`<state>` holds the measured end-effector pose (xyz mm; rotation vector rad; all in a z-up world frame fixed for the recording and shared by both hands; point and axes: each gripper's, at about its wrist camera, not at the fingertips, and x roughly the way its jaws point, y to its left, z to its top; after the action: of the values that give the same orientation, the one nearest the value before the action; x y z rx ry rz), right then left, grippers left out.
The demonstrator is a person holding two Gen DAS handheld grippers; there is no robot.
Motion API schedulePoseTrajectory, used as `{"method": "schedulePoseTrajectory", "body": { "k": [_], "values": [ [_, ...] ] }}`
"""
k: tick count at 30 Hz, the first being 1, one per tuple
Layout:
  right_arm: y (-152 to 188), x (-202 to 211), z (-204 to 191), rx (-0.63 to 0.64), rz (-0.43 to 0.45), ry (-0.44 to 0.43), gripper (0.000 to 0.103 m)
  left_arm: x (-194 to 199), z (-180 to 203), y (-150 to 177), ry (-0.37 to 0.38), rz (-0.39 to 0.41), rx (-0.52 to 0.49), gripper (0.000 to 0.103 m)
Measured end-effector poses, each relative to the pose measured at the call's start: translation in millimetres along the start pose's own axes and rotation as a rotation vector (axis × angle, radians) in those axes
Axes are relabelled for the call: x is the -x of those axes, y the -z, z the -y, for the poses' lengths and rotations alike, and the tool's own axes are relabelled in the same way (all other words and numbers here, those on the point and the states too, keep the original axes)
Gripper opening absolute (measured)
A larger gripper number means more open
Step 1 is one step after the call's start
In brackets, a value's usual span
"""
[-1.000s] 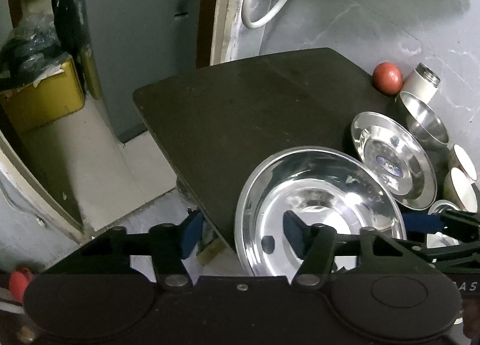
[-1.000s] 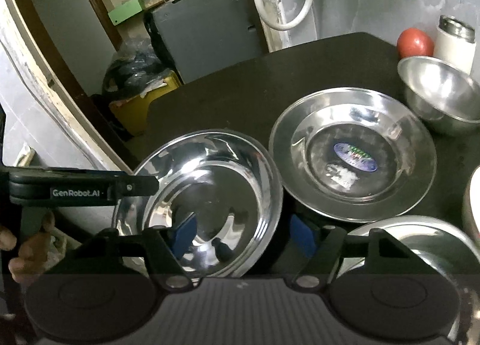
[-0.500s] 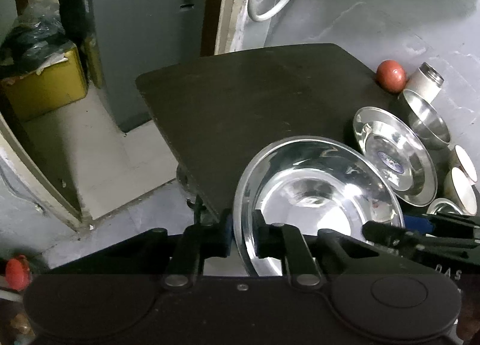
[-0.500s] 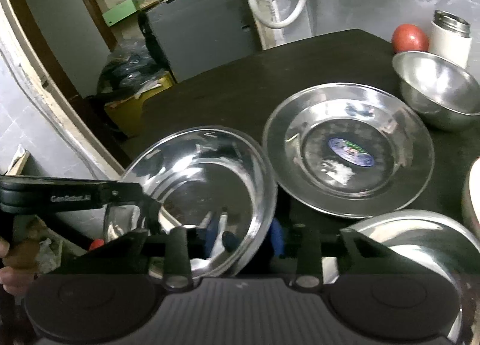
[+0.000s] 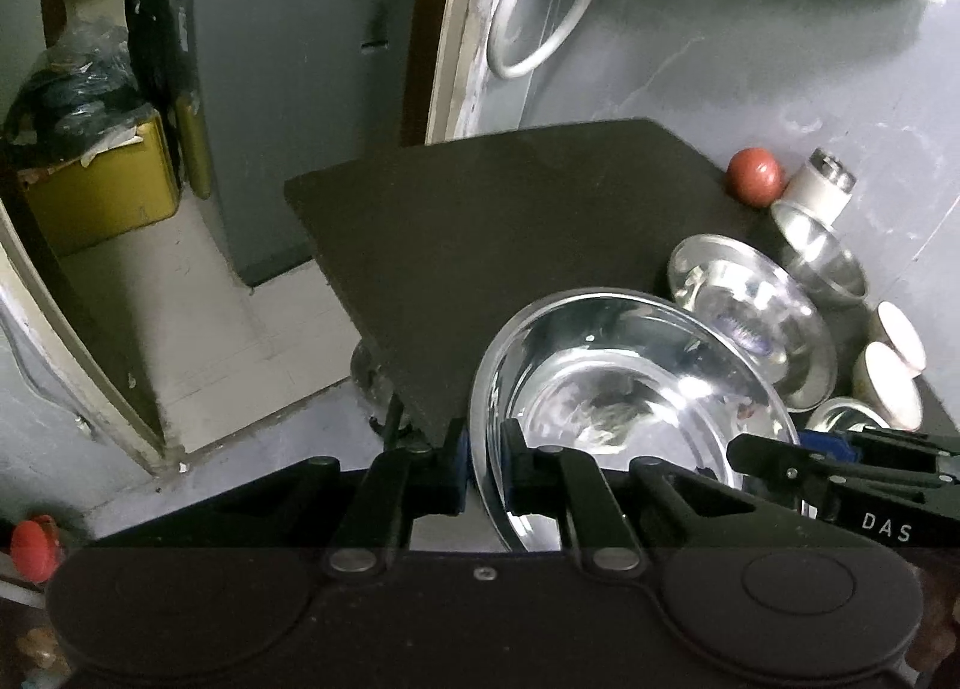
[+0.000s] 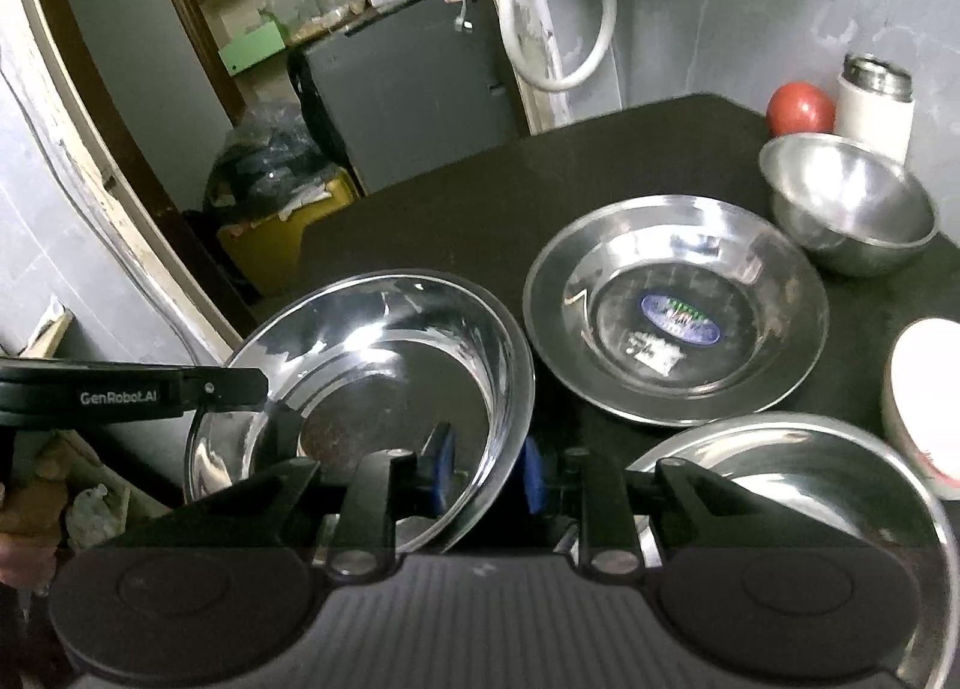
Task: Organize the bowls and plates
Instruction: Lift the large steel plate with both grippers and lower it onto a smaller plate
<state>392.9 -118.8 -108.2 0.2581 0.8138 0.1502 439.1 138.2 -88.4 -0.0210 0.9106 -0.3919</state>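
A deep steel plate (image 5: 618,401) (image 6: 372,365) sits tilted over the near left corner of the black table (image 5: 510,221). My left gripper (image 5: 483,467) is shut on its left rim, and the right wrist view shows it from the side (image 6: 132,395). On the opposite rim my right gripper (image 6: 489,470) is shut too. Behind lies a second steel plate (image 6: 672,305) (image 5: 750,305) with a blue sticker. A steel bowl (image 6: 852,203) (image 5: 822,251) stands farther back, beside the wall.
A third steel dish (image 6: 810,509) lies at the near right, with white cups (image 5: 894,377) beside it. A tomato (image 6: 801,107) and a white flask (image 6: 876,101) stand by the wall. The table's left edge drops to the floor.
Both grippers went from open to shut on opposite rims of the deep plate. The plate now sits more tilted than before.
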Motion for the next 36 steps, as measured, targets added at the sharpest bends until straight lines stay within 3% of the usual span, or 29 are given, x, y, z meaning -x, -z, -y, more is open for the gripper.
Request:
{"method": "schedulePoseTrajectory", "body": {
  "k": [11, 21, 27, 36],
  "values": [
    [6.6, 66.3, 30.8, -0.033, 0.08, 0.064, 0.027, 20.0, 59.0, 0.1, 0.085, 0.043, -0.044, 0.011],
    [38.7, 108.9, 90.3, -0.156, 0.087, 0.18, 0.029, -2.2, 140.3, 12.9, 0.192, -0.019, -0.14, 0.011],
    [56.3, 112.8, 108.7, -0.196, 0.06, 0.206, 0.029, -17.5, 164.4, 31.2, 0.18, -0.079, -0.18, 0.012],
    [59.4, 106.2, 113.0, -0.162, 0.036, 0.203, 0.031, -16.9, 170.9, 36.4, 0.125, -0.088, -0.208, 0.015]
  ]
}}
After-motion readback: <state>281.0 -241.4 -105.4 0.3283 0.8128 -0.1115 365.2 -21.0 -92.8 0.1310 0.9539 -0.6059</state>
